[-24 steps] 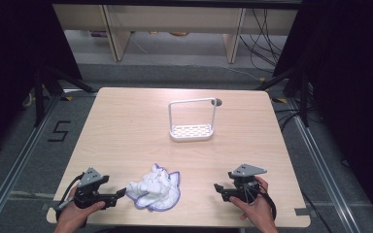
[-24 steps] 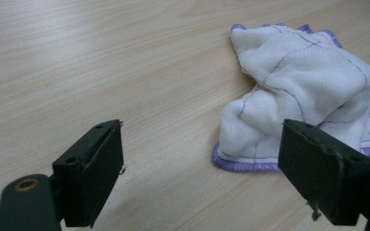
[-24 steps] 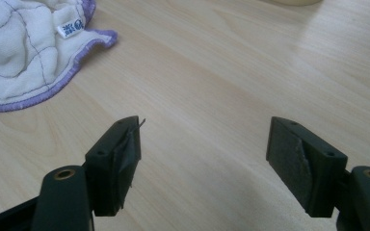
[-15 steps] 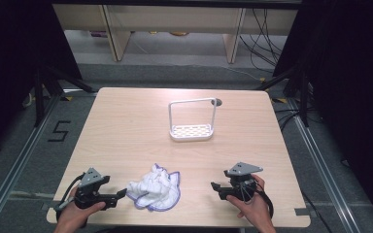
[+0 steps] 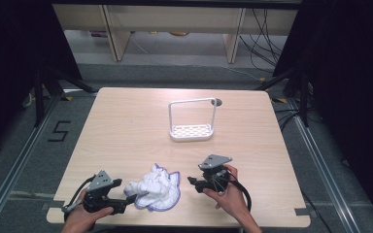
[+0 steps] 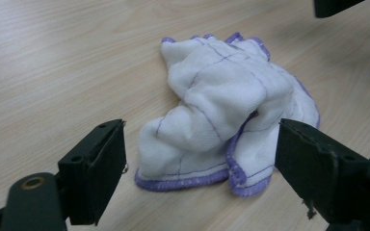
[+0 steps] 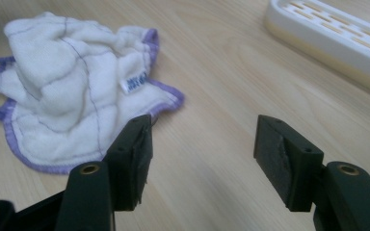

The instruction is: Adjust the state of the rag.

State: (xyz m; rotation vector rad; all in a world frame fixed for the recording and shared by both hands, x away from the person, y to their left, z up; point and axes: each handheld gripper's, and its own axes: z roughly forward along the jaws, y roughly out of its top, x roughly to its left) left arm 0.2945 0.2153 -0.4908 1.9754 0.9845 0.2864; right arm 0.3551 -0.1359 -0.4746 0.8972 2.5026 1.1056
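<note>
Since the earlier frames the right gripper (image 5: 193, 182) has moved left, nearer the crumpled white cloth (image 5: 154, 190) at the table's (image 5: 126, 126) near edge — jaws spread, nothing between. The left gripper (image 5: 128, 200) is spread too, beside the cloth. The cloth's small label (image 7: 134, 83) is unreadable — blue print.

I see a white cloth (image 6: 221, 115) with purple stitched edging and thin purple grid lines, a small white label with blue print, a white slotted rack (image 5: 191, 131), black jaws, and a pale woodgrain table (image 5: 126, 126).
</note>
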